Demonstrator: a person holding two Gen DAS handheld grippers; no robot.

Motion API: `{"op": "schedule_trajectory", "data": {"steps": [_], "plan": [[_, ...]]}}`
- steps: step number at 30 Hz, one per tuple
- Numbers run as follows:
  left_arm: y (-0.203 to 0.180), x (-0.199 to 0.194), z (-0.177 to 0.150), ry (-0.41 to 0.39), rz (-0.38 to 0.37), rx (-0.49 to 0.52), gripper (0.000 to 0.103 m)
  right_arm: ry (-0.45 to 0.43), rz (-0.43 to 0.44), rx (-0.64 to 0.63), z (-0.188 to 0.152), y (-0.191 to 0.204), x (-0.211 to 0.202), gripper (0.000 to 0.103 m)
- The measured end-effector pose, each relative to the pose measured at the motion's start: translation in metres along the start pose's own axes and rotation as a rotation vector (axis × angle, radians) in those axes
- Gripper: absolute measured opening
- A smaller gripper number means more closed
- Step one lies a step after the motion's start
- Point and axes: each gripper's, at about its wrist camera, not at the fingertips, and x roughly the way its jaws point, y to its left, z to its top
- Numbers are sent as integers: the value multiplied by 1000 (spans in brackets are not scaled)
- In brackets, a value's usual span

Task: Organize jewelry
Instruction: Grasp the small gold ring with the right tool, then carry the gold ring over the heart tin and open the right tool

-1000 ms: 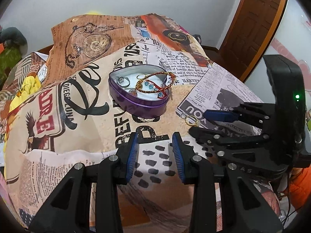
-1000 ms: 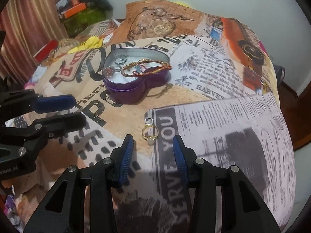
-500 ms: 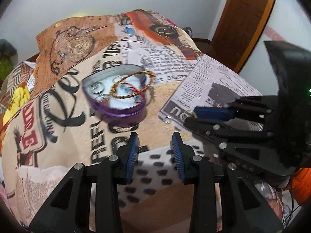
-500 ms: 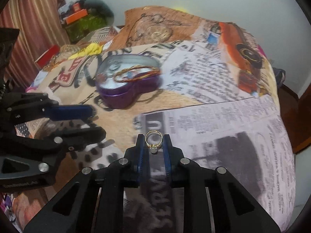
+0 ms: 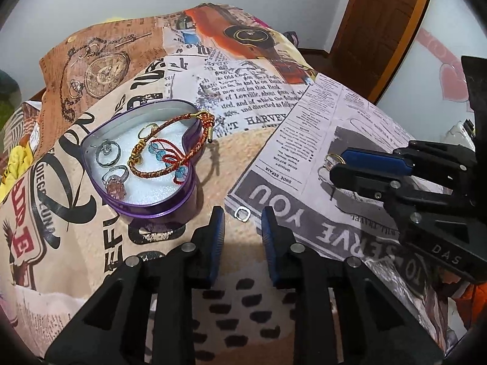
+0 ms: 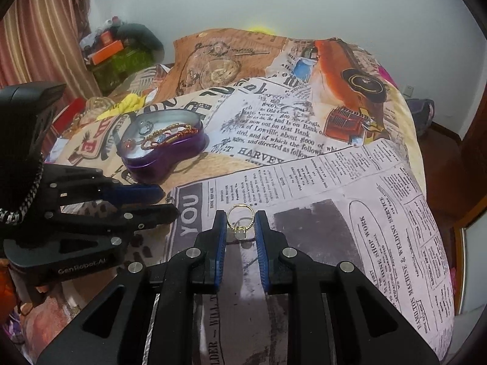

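A purple heart-shaped tin [image 5: 152, 210] [image 6: 170, 158] sits on the printed bedcover, holding several rings and a red-gold braided bracelet [image 5: 170, 149]. My right gripper [image 6: 241, 220] is shut on a gold ring [image 6: 240, 216] with a pale stone, lifted above the newspaper print; the ring also shows in the left wrist view [image 5: 333, 159]. My left gripper [image 5: 242, 213] is open, its tips on either side of a small silver square ring [image 5: 242, 213] lying on the cover.
The bedcover [image 5: 261, 121] falls away at the right toward a wooden door [image 5: 380, 21]. Clutter, a green box [image 6: 121, 64] and a curtain [image 6: 39, 36] stand at the back left. The left gripper body [image 6: 61, 213] sits left of my right gripper.
My right gripper closed on the gold ring and lifted it. My left gripper moved forward, its tips now either side of the silver square ring near the tin.
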Motion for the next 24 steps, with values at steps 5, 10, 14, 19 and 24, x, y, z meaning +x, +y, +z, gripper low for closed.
{"op": "schedule_trajectory", "data": {"steps": [5, 10, 14, 19, 24], "plan": [[0, 2, 1, -6, 15, 0, 11, 1, 12, 2, -1, 1, 3, 17], [5, -1, 0, -19, -4, -17, 9, -1, 12, 10, 1, 2, 0, 17], [8, -12, -1, -47, 11, -33, 9, -10, 4, 4, 6, 5, -6, 17], [9, -35, -4, -87, 23, -29, 9, -41, -10, -18, 18, 17, -23, 17], [14, -68, 0, -156, 42, -25, 9, -81, -23, -35, 31, 32, -39, 17]]}}
